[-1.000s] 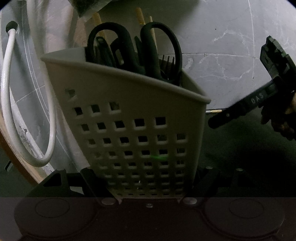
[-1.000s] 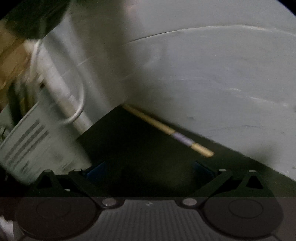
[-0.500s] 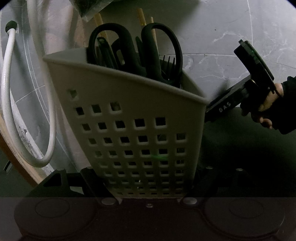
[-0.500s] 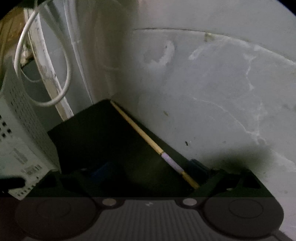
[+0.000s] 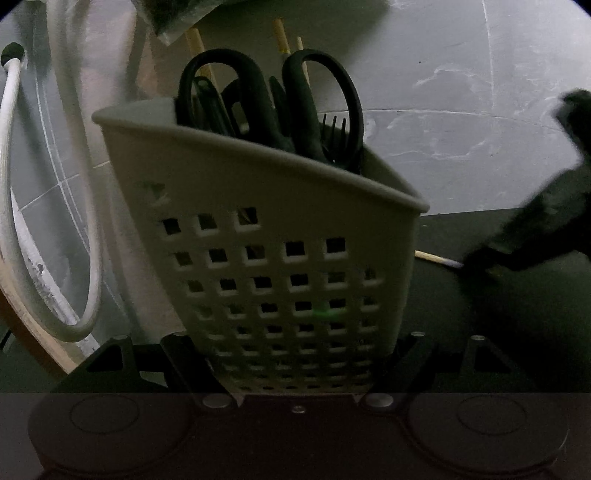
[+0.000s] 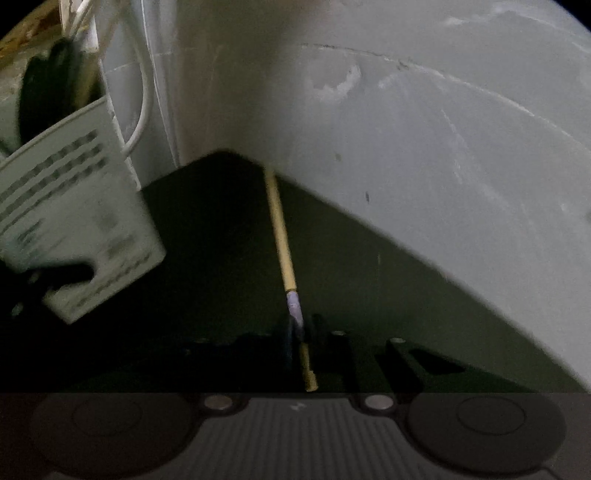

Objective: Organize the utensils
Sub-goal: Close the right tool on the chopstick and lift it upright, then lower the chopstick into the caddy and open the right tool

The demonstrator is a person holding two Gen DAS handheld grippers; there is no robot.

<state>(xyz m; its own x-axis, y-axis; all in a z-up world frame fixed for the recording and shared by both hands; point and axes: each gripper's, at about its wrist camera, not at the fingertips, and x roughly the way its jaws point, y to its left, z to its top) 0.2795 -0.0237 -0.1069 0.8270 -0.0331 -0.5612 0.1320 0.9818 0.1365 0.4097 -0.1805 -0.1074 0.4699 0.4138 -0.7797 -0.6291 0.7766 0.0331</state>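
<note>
A pale perforated utensil holder (image 5: 258,229) stands tilted, pinched low down by the left gripper (image 5: 295,369), which is shut on it. Black scissors (image 5: 321,103), a dark fork (image 5: 334,129) and wooden chopsticks (image 5: 280,37) stick out of it. On the dark mat (image 6: 207,240) lies a single wooden chopstick (image 6: 280,236) with a purple band. The right gripper (image 6: 301,332) is closing on this chopstick just behind the band, pads touching it. In the left wrist view the same chopstick (image 5: 437,258) shows right of the holder, with the blurred right gripper (image 5: 476,264) at its end.
A white hose (image 5: 11,184) loops at the left beside the holder. Pale marbled wall (image 6: 406,147) rises right behind the mat. The holder (image 6: 74,221) appears at the left of the right wrist view. A crumpled bag (image 5: 177,14) hangs above the holder.
The right gripper swung down onto the chopstick on the mat and its jaws came together around it. The left gripper and the holder stayed where they were.
</note>
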